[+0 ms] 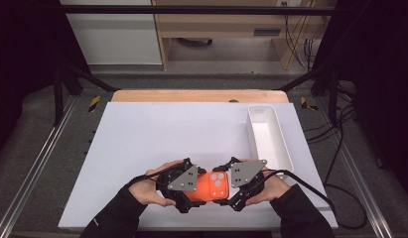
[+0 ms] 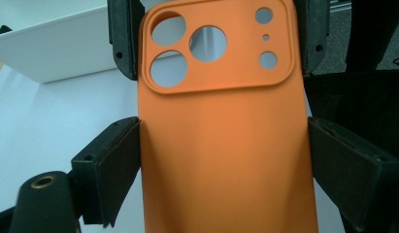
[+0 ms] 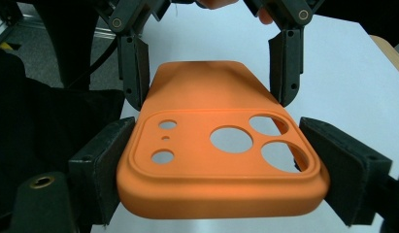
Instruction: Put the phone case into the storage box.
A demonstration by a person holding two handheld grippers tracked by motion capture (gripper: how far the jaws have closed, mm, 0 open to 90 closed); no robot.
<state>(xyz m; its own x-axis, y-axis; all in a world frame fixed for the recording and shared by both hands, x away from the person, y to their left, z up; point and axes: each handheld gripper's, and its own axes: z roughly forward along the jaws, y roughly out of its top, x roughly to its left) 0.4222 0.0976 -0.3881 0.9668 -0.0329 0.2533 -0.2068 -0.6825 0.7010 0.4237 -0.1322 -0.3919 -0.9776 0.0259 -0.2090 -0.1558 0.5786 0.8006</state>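
An orange phone case (image 1: 212, 187) with round camera cut-outs is held near the table's front edge between both grippers. My left gripper (image 1: 190, 192) is shut on its plain end, its pads pressing the long sides of the case (image 2: 221, 160). My right gripper (image 1: 233, 190) is shut on the camera end, where its pads clamp both sides of the case (image 3: 211, 165). In the left gripper view my own jaws (image 2: 224, 128) grip low in the picture and the right gripper's fingers (image 2: 123, 43) grip the far end. In the right gripper view my own gripper (image 3: 219, 131) is nearest and the left gripper's fingers (image 3: 135, 73) stand behind.
A long white tray (image 1: 282, 141) lies on the right side of the white table top (image 1: 167, 134), just beyond my right hand; it also shows as a white tray (image 2: 51, 48) in the left gripper view. Black cables trail off the table's right edge.
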